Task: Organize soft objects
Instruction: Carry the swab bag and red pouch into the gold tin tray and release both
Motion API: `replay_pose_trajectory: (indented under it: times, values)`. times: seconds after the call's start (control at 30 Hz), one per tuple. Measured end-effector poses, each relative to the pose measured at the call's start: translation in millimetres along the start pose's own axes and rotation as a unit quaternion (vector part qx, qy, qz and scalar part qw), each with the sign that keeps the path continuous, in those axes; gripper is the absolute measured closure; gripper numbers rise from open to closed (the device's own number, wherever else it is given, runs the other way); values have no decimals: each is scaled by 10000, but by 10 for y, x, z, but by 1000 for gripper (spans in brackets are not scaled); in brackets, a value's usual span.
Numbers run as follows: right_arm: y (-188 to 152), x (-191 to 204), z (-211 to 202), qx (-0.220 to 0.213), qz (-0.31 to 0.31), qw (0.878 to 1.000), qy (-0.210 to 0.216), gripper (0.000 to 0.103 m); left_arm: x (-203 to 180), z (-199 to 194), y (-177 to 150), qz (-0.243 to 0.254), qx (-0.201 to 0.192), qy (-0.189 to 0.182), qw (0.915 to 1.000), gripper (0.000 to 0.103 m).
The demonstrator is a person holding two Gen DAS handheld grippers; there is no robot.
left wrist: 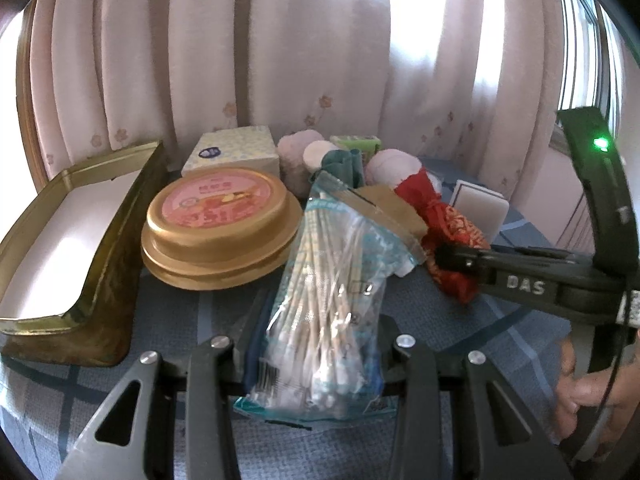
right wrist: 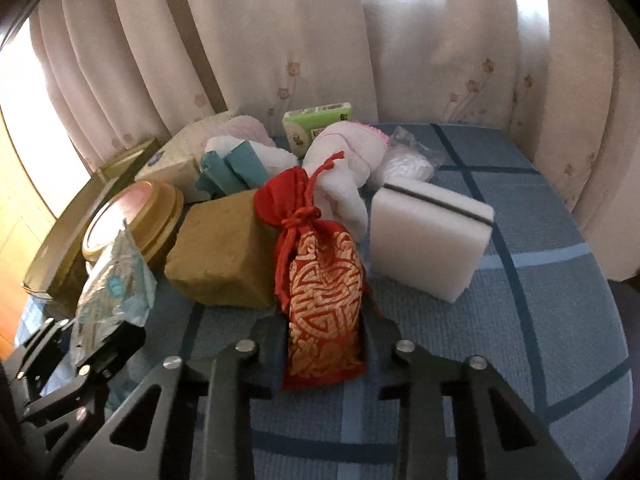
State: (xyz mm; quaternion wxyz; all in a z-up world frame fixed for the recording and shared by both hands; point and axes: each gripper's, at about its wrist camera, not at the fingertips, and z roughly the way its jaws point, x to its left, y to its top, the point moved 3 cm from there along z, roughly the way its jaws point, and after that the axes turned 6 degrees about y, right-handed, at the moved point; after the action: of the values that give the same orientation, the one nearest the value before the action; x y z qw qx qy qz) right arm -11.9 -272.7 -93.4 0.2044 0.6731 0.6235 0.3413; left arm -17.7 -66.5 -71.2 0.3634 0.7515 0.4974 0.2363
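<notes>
My left gripper [left wrist: 316, 344] is shut on a clear bag of cotton swabs [left wrist: 324, 292], held just above the blue checked cloth; the bag also shows in the right wrist view [right wrist: 112, 296]. My right gripper [right wrist: 324, 344] is shut on a red and gold drawstring pouch [right wrist: 324, 280], which lies in front of a tan sponge block [right wrist: 220, 248]. In the left wrist view the right gripper [left wrist: 452, 258] grips the pouch [left wrist: 452, 232] from the right. A white sponge [right wrist: 428, 236] lies right of the pouch.
An open gold tin [left wrist: 68, 240] stands at the left, a round gold tin [left wrist: 220, 224] beside it. Behind lie a tissue pack [left wrist: 236, 152], rolled towels [right wrist: 344, 160], teal cloth [right wrist: 236, 168], a green packet [right wrist: 320, 124] and a plastic bag [right wrist: 408, 160]. Curtains hang behind.
</notes>
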Motion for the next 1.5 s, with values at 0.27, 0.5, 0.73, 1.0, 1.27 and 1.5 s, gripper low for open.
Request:
replay_pose_trajectory:
  times: [0.27, 0.5, 0.73, 1.0, 1.27, 1.5]
  values:
    - [-233, -20, -291, -337, 535, 9971, 433, 72, -8, -11, -1, 22, -47, -29, 10000, 63]
    - [-357, 182, -616, -705, 651, 9929, 697, 72, 35, -96, -23, -66, -133, -64, 9999, 63]
    - [-312, 579, -805, -967, 403, 9893, 1014, 72, 203, -303, 56, -130, -351, 128, 9992, 63]
    - [-117, 1034, -886, -1189, 65, 9842, 1312, 72, 587, -568, 184, -295, -737, 503, 9956, 63]
    - [133, 1590, -656, -1255, -330, 9788, 1587, 72, 1270, -658, 283, -636, -882, 1199, 9868, 63]
    - [334, 2081, -329, -1231, -522, 9751, 1767, 72, 1727, -649, 320, -799, -856, 1706, 9784, 63]
